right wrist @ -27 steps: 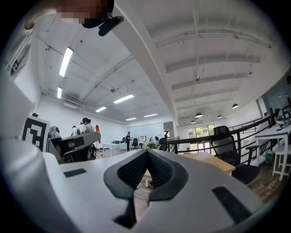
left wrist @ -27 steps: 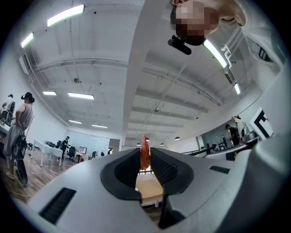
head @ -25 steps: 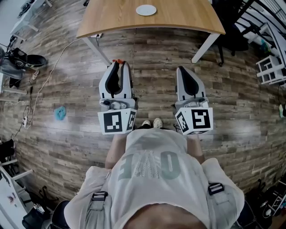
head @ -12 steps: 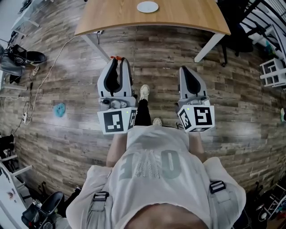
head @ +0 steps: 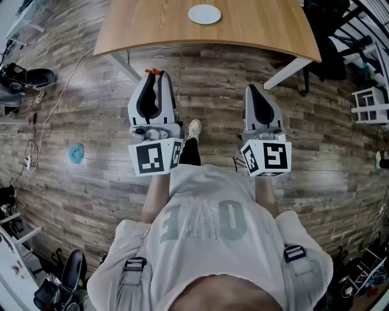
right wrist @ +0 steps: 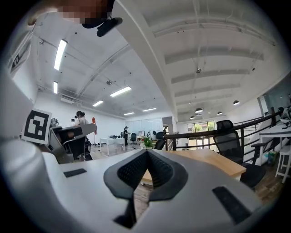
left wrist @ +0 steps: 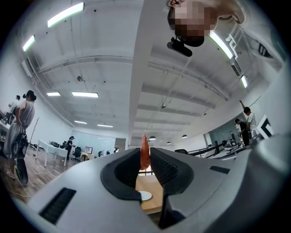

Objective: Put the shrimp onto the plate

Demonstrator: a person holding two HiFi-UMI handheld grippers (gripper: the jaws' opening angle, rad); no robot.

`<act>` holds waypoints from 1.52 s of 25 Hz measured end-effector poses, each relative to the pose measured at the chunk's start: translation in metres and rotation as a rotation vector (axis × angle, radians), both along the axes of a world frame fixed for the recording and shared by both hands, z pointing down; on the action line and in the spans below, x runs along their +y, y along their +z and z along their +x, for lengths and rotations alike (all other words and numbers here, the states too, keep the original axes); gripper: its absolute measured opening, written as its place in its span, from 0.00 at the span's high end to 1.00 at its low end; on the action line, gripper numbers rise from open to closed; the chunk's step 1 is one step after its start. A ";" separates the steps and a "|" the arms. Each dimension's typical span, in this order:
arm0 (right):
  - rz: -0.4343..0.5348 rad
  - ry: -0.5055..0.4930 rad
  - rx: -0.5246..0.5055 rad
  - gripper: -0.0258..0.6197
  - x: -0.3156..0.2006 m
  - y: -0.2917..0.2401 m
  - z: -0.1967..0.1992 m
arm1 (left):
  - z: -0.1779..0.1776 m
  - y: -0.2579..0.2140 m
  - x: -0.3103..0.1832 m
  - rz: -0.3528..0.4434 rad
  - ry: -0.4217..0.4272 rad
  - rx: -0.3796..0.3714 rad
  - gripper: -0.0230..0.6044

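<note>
An orange-red shrimp (left wrist: pixel 144 154) stands upright between the pads of my left gripper (left wrist: pixel 144 157), which is shut on it; in the head view its red tip (head: pixel 156 71) pokes out past the left gripper (head: pixel 155 76), just short of the table's near edge. A white plate (head: pixel 204 13) lies on the wooden table (head: pixel 255 27) ahead, and the same plate (left wrist: pixel 144 195) shows low in the left gripper view. My right gripper (head: pixel 255 90) is held level beside the left one, jaws shut with nothing between them, its tips (right wrist: pixel 146 152) meeting in the right gripper view.
The person's legs and a white shoe (head: pixel 194 129) show between the grippers on wood-plank floor. White table legs (head: pixel 284 71) stand ahead. A blue cloth (head: pixel 76 152) and a cable lie left; shoes (head: pixel 36 78) and a white rack (head: pixel 369 104) sit at the sides.
The person has stepped toward the table; both grippers have come closer to its near edge. The left gripper has kept its hold on the shrimp.
</note>
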State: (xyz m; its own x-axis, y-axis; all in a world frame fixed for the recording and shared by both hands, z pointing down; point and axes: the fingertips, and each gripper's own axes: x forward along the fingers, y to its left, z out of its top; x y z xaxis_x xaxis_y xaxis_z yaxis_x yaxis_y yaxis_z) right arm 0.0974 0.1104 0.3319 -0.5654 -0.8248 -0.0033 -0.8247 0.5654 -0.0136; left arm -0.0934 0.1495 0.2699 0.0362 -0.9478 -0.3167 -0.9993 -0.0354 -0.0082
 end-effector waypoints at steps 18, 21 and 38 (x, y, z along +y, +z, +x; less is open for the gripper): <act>-0.032 0.028 0.030 0.93 -0.161 -0.001 -0.092 | -0.086 -0.007 -0.169 -0.008 0.056 -0.024 0.85; -0.050 0.016 0.048 0.93 -0.169 0.004 -0.105 | -0.098 -0.004 -0.184 -0.015 0.054 -0.018 0.85; 0.003 0.000 0.126 0.93 -0.322 -0.001 -0.083 | -0.052 0.011 -0.336 -0.066 0.086 -0.007 0.85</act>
